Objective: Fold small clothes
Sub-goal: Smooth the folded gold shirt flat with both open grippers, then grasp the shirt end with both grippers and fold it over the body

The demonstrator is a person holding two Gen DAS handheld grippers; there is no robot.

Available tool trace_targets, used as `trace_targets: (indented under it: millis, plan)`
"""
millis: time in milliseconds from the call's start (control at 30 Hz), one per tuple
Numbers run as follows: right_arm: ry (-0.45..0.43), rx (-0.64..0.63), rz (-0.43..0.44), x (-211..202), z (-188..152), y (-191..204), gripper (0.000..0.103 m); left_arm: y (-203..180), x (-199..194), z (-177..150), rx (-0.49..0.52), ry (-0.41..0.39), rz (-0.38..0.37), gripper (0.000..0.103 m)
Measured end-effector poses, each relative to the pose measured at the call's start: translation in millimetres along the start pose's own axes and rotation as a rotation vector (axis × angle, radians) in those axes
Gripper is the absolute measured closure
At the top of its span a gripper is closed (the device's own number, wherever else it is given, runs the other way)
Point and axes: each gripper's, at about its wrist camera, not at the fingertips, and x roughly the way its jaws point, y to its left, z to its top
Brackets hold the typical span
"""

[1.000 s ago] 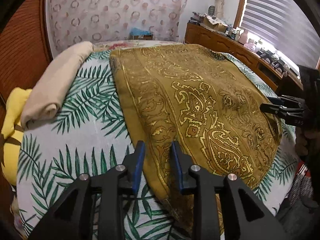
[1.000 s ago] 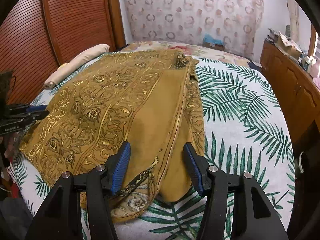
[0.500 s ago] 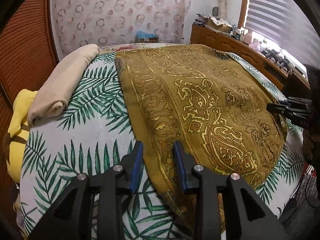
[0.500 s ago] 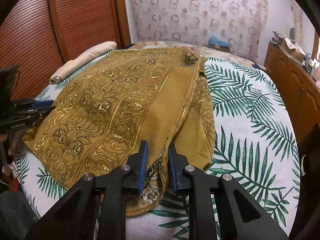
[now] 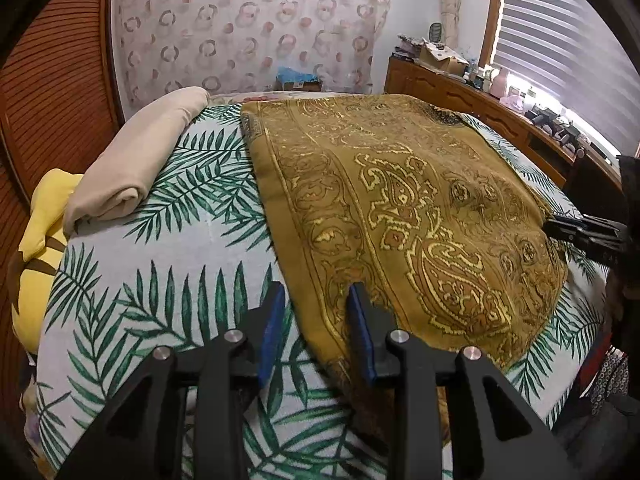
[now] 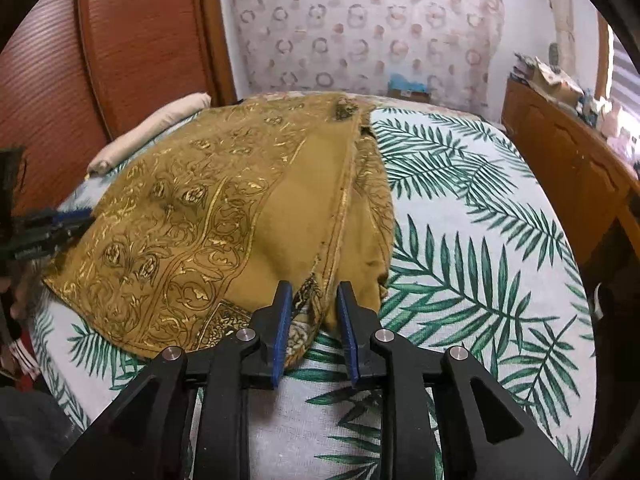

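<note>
The mustard-gold garment (image 5: 400, 216), printed with paisley and scrollwork in brighter gold, lies spread flat on the palm-leaf bedspread (image 5: 168, 280). Seen from the right wrist, one plain panel is folded over along a seam, and a second layer (image 6: 372, 208) peeks out beneath it on the far side.

The left gripper (image 5: 316, 328) straddles the garment's near hemmed edge: its fingers stand a little apart, with the cloth's border lying between the blue pads (image 5: 272, 328) and no visible pinch. The right gripper (image 6: 312, 320) sits at the opposite near corner; its jaws have just been opening slightly after a quick closing, and the corner's patterned hem lies in the narrow gap between them, not clearly pressed.

Each gripper shows only as a dark tip at the other view's edge. The cloth directly under both grippers' black bodies is hidden. A rolled beige cloth (image 5: 136, 160) lies well apart near the bed's edge, beside something yellow (image 5: 36, 248), partly cut off.
</note>
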Motion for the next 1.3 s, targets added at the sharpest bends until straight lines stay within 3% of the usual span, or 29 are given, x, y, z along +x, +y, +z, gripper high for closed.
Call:
trace_targets:
  millis: [200,333,600,767,867,933,967,1167,1300]
  plan:
    - [0.003,0.026,0.009,4.5,3.8,-2.5,0.073,1.4,-6.7,-6.3,-0.018,0.008,-0.018,0.071]
    - [0.000,0.015,0.004,2.5,5.4,-0.5,0.039,2.4,-9.0,-7.9,-0.035,0.007,-0.035,0.071]
    - [0.015,0.031,-0.075,-0.5,9.5,-8.1,0.036,-4.9,-13.7,-15.0,-0.031,0.016,-0.072,0.071]
    - [0.055,0.031,-0.037,6.9,7.0,-6.2,0.035,-3.5,-13.8,-12.8,-0.045,0.024,-0.079,0.072]
    - [0.063,0.008,0.002,8.2,7.5,3.0,0.047,-5.2,-13.4,-11.1,-0.032,0.032,-0.071,0.072]
    - [0.070,-0.016,0.019,9.1,7.9,10.2,0.065,-6.1,-14.2,-11.4,-0.030,0.035,-0.086,0.072]
    - [0.072,-0.020,0.029,9.3,8.0,12.2,0.068,-6.6,-14.4,-11.6,-0.028,0.036,-0.103,0.073]
    - [0.064,0.004,0.084,8.8,7.1,7.2,0.090,-4.1,-18.2,-12.4,-0.039,0.022,-0.177,0.102]
    - [0.044,0.031,0.125,6.5,9.5,3.5,0.098,-2.0,-32.7,-4.2,-0.064,-0.042,-0.218,0.103]
